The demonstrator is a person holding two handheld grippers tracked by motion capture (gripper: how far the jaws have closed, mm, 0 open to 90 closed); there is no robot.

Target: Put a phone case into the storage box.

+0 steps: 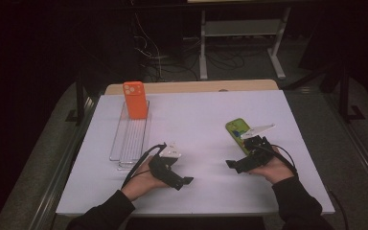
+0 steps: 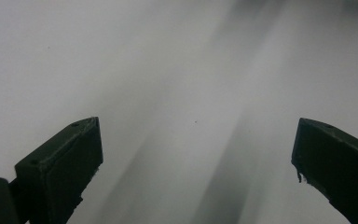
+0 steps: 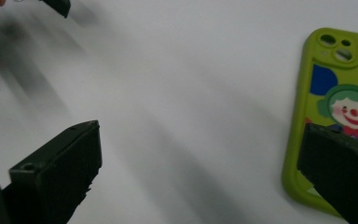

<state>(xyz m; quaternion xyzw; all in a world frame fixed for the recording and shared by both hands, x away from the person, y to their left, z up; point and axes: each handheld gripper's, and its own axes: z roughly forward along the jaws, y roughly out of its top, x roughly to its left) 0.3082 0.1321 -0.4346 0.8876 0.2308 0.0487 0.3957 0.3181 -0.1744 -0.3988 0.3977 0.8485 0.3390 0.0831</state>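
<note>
A green phone case (image 1: 237,130) with a clown picture lies flat on the white table (image 1: 196,115), camera holes away from me. In the right gripper view the same case (image 3: 335,93) lies at the right, and the right jaw overlaps its lower end. My right gripper (image 1: 233,164) (image 3: 199,128) is open, jaws wide, nothing between them, just left of the case. An orange phone case (image 1: 135,99) stands upright in a clear rack (image 1: 130,139) at the back left. My left gripper (image 1: 186,181) (image 2: 196,126) is open above bare table near the front.
The other gripper's black jaw tips (image 3: 58,5) show at the top left of the right gripper view. A wooden strip (image 1: 191,87) borders the table's far edge. Cables and a white stand (image 1: 242,28) sit on the dark floor beyond.
</note>
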